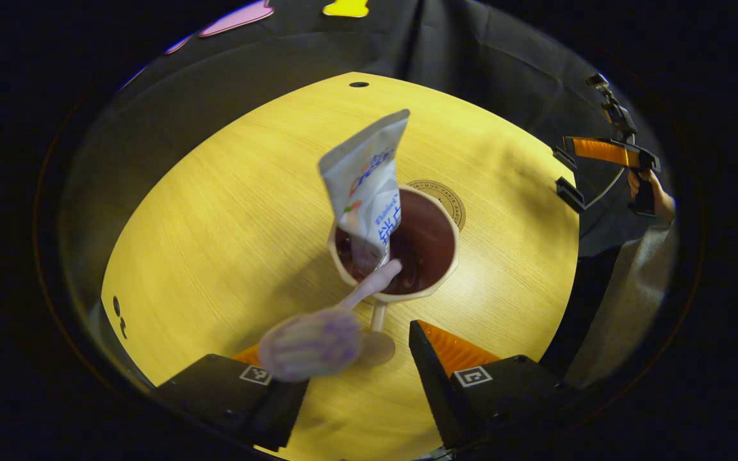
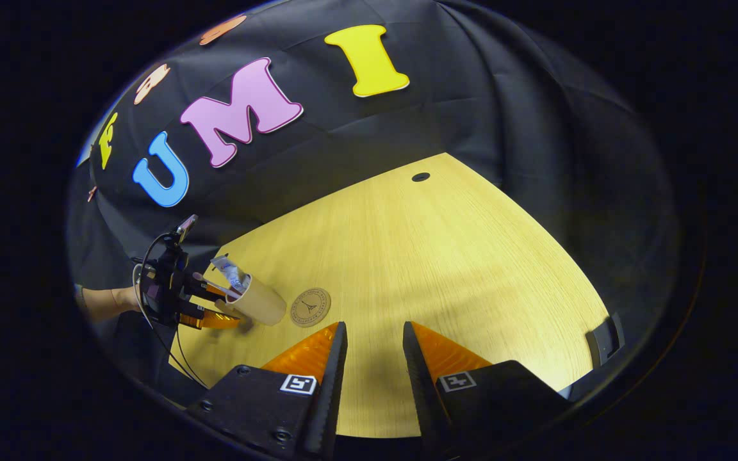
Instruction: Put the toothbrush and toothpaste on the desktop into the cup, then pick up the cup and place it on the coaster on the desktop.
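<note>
Looking down in the left gripper view, the left gripper [image 1: 369, 358] hangs over the cup [image 1: 394, 246] with its jaws wide apart, holding nothing. The toothpaste [image 1: 366, 186] and the toothbrush [image 1: 334, 323] stick up out of the cup. The coaster [image 1: 449, 198] peeks out just behind it on the desk [image 1: 215, 224].

In the right gripper view, the right gripper [image 2: 374, 358] is a little open and empty above the desk. Far off, the cup [image 2: 260, 299] sits just beside the coaster [image 2: 310, 307], between the other gripper's fingers [image 2: 215, 320].

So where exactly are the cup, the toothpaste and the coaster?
cup [image 1: 436, 285]: left gripper view, its near rim.
toothpaste [image 1: 369, 176]: left gripper view, middle of the tube.
coaster [image 2: 310, 307]: right gripper view, its centre.
</note>
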Demonstrator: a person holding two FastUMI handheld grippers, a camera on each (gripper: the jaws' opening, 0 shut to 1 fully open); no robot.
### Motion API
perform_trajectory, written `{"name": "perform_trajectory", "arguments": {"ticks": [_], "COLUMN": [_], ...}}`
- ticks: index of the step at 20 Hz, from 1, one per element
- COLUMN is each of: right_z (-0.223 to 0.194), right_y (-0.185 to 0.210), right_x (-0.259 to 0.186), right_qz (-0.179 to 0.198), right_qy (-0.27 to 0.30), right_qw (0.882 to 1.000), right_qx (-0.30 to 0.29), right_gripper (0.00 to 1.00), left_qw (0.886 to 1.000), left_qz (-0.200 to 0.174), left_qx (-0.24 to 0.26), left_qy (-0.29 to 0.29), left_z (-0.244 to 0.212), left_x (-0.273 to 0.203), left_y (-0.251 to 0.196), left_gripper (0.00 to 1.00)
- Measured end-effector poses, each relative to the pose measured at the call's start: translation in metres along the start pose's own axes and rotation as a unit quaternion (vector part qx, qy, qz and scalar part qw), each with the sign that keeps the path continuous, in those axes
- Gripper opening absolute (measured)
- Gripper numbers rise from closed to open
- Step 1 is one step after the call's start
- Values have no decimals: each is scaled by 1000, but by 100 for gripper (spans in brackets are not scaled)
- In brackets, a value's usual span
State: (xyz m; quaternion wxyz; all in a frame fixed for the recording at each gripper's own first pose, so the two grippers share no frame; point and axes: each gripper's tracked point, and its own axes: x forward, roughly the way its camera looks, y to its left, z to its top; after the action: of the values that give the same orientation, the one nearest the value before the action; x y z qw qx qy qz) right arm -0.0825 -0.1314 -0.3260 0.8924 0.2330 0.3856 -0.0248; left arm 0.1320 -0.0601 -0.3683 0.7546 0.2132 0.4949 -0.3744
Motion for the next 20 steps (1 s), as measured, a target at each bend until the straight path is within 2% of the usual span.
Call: {"name": "perform_trajectory", "arguments": {"ticks": [8,13,16,20], "right_z": [-2,-8,-6,-1], "right_y": [-21,-25,-25,-27], "right_x": [-5,0,3,10], "right_qz": [-16,-12,-5,3], "right_qy": [-1,11,15,20], "right_qw": [1000,1000,1000,1000], "right_qx": [20,21,16,14], "right_gripper": [54,54,54,54], "left_qw": [998,997,997,997], "left_qz": [19,27,37,54], "left_qx": [-8,-17,-43,-46], "left_qy": [58,70,56,32], "left_z": [-6,-6,-4,2], "left_x": [25,29,29,26], "left_y": [11,10,8,2], "left_gripper": [60,29,27,27]}}
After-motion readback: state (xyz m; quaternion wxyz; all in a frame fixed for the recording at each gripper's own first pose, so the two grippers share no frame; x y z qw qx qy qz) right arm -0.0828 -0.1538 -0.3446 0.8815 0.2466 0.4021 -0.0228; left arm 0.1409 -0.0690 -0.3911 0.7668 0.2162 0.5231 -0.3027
